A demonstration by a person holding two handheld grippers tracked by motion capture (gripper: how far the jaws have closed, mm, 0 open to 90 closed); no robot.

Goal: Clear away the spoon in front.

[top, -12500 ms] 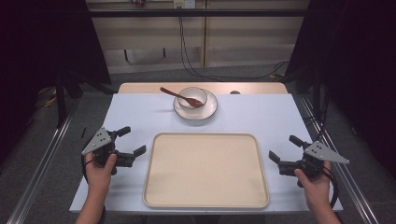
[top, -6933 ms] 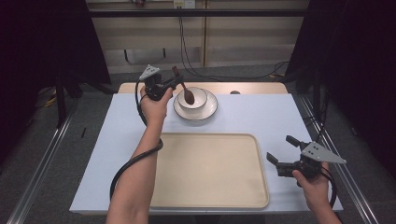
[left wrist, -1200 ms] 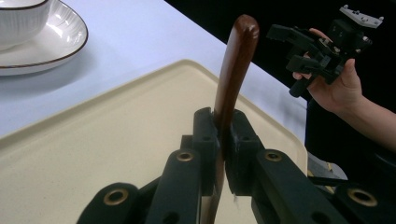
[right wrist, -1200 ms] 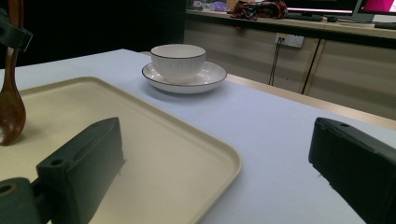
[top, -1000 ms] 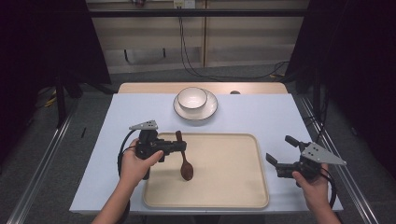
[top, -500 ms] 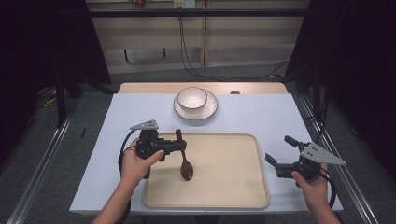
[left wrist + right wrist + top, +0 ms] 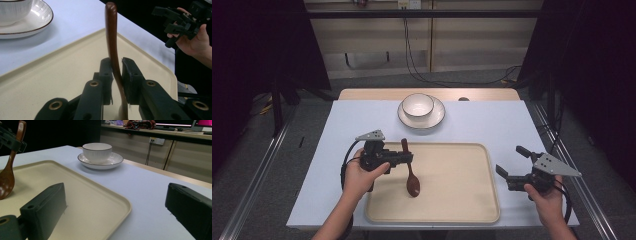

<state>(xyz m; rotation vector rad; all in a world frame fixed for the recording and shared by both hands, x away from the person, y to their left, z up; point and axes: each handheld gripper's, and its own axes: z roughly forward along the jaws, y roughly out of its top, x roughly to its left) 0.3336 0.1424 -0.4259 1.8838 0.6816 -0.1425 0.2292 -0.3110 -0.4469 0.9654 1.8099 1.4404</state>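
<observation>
Spoon [image 7: 411, 172] lowered onto tray [image 7: 462, 210] — bowl hidden behind left gripper [image 7: 116, 72].

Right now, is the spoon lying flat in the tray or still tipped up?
Tipped up. The spoon has its bowl end on the tray while the left gripper clamps its raised handle.
</observation>
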